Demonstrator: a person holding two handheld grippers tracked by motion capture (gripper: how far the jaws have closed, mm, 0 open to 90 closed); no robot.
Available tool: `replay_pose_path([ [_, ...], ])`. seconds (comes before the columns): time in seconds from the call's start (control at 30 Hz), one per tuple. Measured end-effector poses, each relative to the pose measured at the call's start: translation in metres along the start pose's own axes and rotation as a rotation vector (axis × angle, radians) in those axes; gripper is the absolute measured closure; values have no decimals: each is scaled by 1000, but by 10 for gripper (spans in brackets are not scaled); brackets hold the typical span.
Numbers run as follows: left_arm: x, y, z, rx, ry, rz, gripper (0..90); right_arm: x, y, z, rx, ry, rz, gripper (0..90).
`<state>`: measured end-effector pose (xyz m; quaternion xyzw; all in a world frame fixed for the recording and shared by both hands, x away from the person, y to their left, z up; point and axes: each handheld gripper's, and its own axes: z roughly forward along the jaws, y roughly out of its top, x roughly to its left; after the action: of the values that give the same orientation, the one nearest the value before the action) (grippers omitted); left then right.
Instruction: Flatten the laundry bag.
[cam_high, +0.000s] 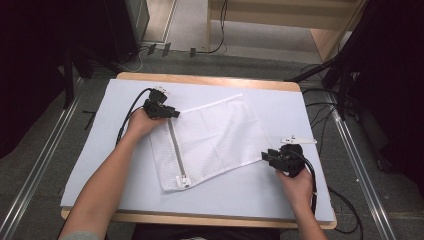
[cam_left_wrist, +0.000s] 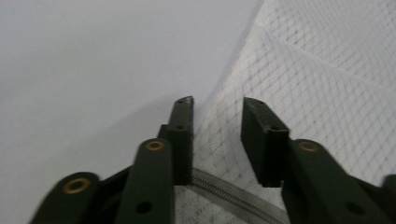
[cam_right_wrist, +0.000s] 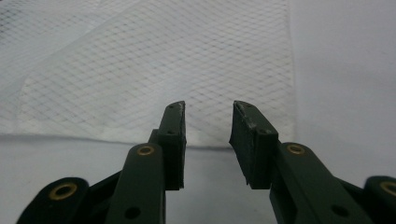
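A white mesh zip bag (cam_high: 215, 140) lies flat and slightly askew on the white-covered table (cam_high: 105, 155). Its zipper (cam_high: 176, 150) runs down the left side to a pull (cam_high: 184, 181) at the near corner. My left gripper (cam_high: 175, 114) is at the bag's far left corner, above the zipper's top end. In the left gripper view its jaws (cam_left_wrist: 217, 105) stand apart over the mesh (cam_left_wrist: 327, 70) and zipper (cam_left_wrist: 233, 193), gripping nothing. My right gripper (cam_high: 265, 156) sits at the bag's near right corner. Its jaws (cam_right_wrist: 208, 107) are open, just short of the mesh edge (cam_right_wrist: 163, 70).
The table's wooden rim (cam_high: 200, 79) shows at the far side. Cables (cam_high: 320, 107) trail on the floor to the right, and black stands (cam_high: 345, 70) rise beside the table. Metal floor rails (cam_high: 45, 155) run along both sides.
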<state>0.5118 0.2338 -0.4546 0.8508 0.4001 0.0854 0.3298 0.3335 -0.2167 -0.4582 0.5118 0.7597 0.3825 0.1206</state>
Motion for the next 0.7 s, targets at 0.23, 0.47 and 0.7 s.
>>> replay_pose_path([
  [0.23, 1, -4, -3, 5, -15, -27, 879, -11, -2, 0, 0, -33, 13, 680],
  [0.47, 1, -7, -6, 17, -38, -61, 900, -30, -3, -1, -11, -86, 40, 550],
  [0.7, 1, -9, -7, 10, -41, -76, 900, -30, 0, 16, 15, -94, 29, 583],
])
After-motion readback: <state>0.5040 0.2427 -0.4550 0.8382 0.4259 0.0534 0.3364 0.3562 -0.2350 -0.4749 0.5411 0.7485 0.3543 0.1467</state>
